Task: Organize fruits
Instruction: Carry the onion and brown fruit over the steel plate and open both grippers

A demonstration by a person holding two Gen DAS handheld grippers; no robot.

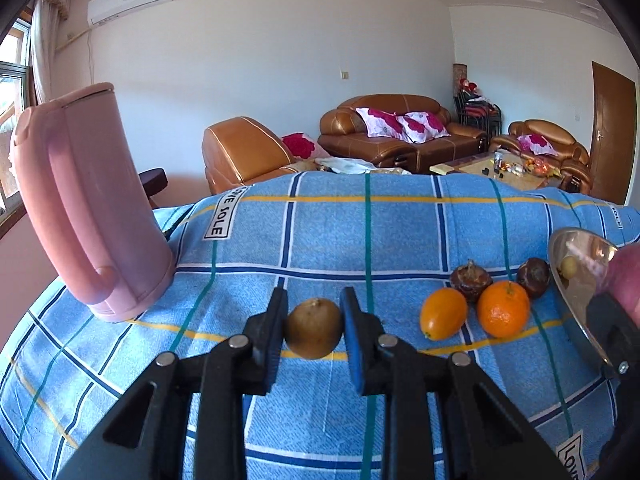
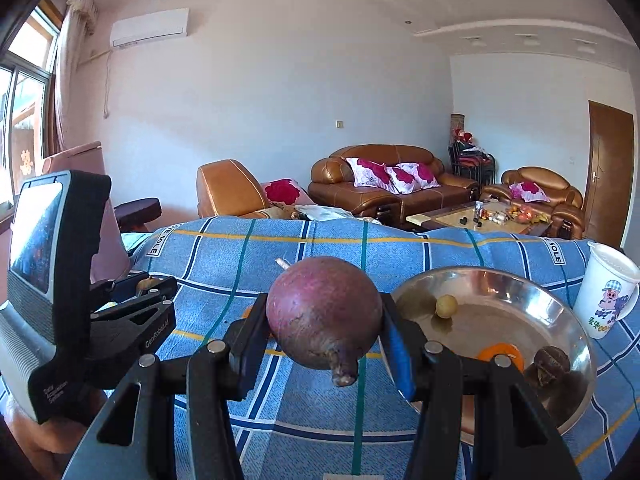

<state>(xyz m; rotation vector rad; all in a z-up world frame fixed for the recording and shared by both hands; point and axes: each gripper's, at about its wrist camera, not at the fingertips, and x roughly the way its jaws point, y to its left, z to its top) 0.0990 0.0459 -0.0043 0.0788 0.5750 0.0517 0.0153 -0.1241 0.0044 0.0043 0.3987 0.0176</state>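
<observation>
My left gripper [image 1: 314,320] is shut on a brown kiwi-like fruit [image 1: 314,334], held just above the blue checked cloth [image 1: 320,236]. To its right on the cloth lie an oval orange fruit [image 1: 444,314], a tangerine [image 1: 503,309] and two dark brown fruits [image 1: 471,280] [image 1: 533,278]. My right gripper [image 2: 324,320] is shut on a round purple fruit [image 2: 324,316] with a stub at its lower end, held left of a metal bowl [image 2: 520,292]. A small yellow fruit [image 2: 446,306] lies in the bowl. The left gripper [image 2: 146,282] shows at the left of the right wrist view.
A pink kettle [image 1: 92,208] stands at the cloth's left side. A white cartoon cup [image 2: 608,296] stands right of the bowl. Orange and dark shapes show on the bowl's near wall; reflection or fruit, I cannot tell. Sofas and a coffee table fill the room behind.
</observation>
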